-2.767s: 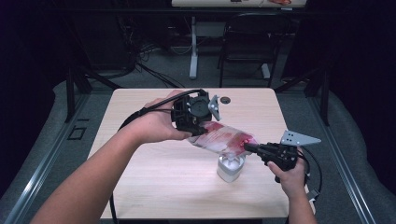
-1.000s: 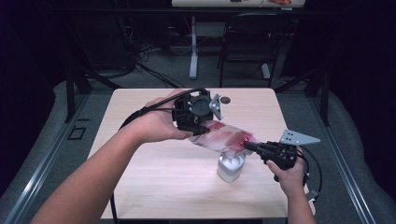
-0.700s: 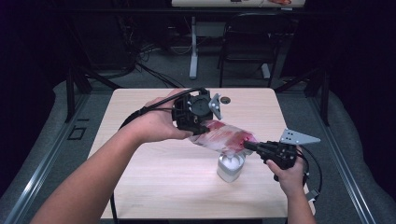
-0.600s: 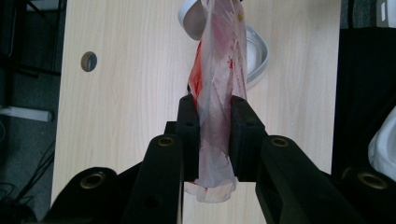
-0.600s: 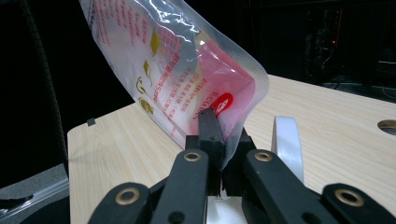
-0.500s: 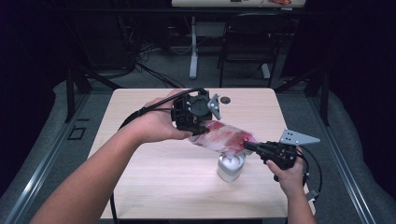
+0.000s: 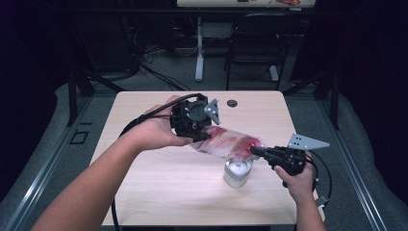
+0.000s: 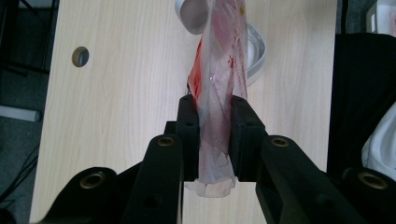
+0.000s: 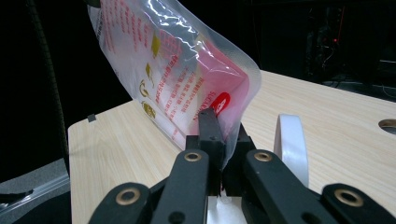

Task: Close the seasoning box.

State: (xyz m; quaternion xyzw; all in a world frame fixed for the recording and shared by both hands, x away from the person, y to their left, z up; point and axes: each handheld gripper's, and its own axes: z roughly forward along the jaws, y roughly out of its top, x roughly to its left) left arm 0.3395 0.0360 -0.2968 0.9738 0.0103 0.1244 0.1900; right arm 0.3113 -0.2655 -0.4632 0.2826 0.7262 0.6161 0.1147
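Clear pouch (image 7: 226,143) clamped by both grippers' fingers above white cup (image 7: 237,173); table hole (image 7: 232,103) beyond.

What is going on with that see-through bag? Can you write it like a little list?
bag: clear plastic pouch with red print, held in the air, tilted
left gripper: jaws clamped on one end
right gripper: jaws pinching the other corner
below bag: white open cup
surface: light wooden table
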